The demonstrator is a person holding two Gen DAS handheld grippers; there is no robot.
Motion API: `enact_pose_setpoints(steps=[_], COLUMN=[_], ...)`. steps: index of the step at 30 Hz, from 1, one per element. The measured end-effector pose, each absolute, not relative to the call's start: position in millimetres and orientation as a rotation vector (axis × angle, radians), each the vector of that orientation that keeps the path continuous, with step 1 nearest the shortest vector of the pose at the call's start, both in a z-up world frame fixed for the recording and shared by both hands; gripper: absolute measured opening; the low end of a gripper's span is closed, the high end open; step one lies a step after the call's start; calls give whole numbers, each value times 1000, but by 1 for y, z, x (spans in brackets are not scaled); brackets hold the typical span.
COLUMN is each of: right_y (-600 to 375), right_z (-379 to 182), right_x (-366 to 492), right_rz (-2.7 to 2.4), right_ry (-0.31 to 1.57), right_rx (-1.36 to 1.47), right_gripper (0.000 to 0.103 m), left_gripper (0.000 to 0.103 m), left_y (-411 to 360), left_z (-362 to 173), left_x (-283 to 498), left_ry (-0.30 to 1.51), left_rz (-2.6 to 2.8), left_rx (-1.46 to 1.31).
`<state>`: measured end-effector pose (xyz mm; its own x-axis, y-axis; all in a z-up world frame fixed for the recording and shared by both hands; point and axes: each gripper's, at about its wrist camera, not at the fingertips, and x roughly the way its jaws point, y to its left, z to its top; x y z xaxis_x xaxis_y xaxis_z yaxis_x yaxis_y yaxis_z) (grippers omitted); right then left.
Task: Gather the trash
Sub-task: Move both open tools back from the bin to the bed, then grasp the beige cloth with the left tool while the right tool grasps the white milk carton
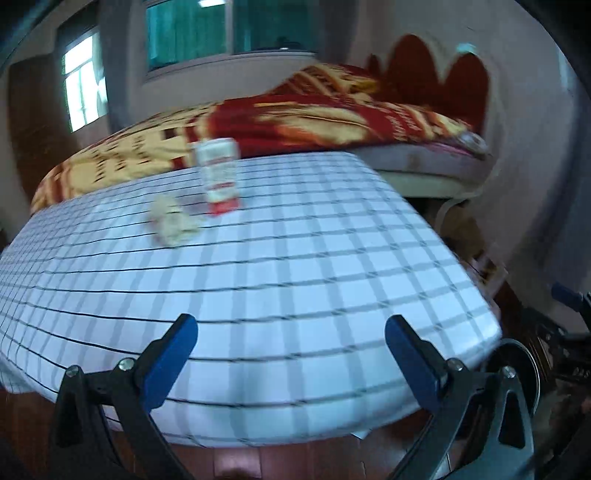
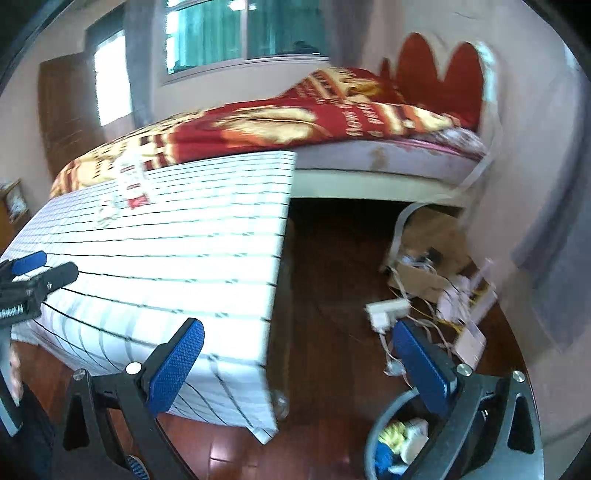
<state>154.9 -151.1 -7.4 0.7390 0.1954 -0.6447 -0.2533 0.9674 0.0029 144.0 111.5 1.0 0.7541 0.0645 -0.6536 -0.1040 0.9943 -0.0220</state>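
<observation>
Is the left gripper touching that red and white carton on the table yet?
Apart. The left wrist view shows the left gripper, jaws open, with a wide stretch of checked tablecloth before the carton.

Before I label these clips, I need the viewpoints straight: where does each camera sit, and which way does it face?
Left wrist: on the left gripper, low at the near edge of the checked table, facing the carton, crumpled paper and bed; its open jaws show.
Right wrist: on the right gripper, off the table's right corner, facing floor cables and trash bin; its open jaws and the left gripper show.
Shared: table, carton, bed, window.
</observation>
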Motion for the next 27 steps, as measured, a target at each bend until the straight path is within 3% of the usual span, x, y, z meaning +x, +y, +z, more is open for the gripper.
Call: enact_pose_setpoints(steps=[7, 17, 27], right_y=[-66, 29, 65], right_z=[9, 6, -19], right_x=[214, 290, 341], right_rz=[373, 481, 505], right_ry=[734, 753, 798], right_rx=[-160, -202, -212], right_gripper=[103, 103, 103], left_gripper=[101, 81, 78], left_y=[185, 230, 255], left_z=[1, -16, -36], left_x=[169, 224, 278], left_ry=[709, 733, 804], left_rz=[205, 238, 231], left_rx=[-157, -213, -276])
